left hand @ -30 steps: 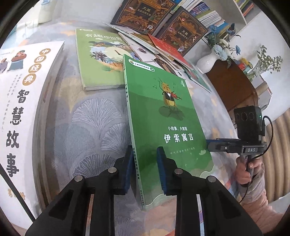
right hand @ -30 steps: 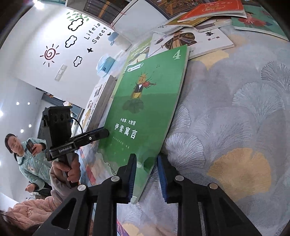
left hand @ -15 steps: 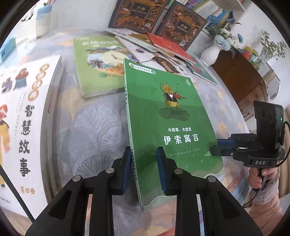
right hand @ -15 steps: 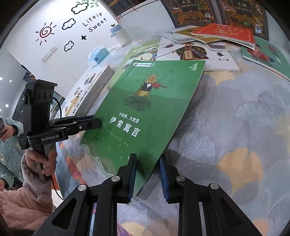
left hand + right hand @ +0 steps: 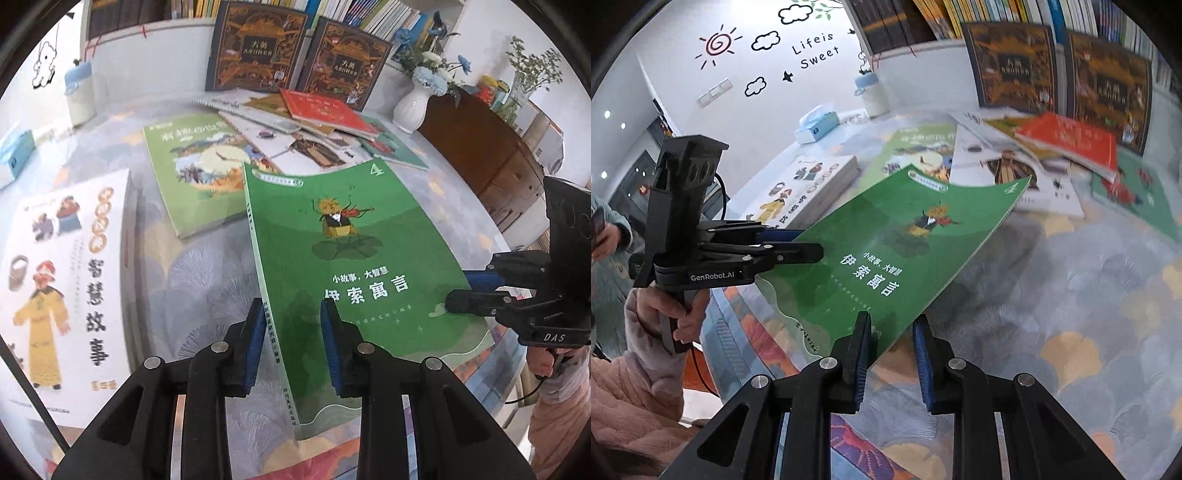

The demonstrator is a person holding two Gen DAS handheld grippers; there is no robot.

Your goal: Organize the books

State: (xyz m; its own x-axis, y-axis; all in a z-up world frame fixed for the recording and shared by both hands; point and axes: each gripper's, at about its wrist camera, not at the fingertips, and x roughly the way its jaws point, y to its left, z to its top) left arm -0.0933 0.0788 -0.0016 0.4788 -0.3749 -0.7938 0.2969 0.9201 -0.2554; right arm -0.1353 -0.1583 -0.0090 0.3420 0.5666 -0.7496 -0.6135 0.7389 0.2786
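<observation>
While both your left gripper and right gripper clamp the green book, the scattered books beyond it remain unsorted.

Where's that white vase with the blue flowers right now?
In the left wrist view the white vase stands at the upper right, at the table's far edge beside a brown wooden cabinet, just right of the two dark upright books and the scattered book pile.

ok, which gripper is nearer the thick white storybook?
Left. The left gripper, jaws opening slightly, pinches the green book at its spine edge, the side facing the thick white storybook. The right gripper pinches the green book's opposite edge, farther off.
</observation>
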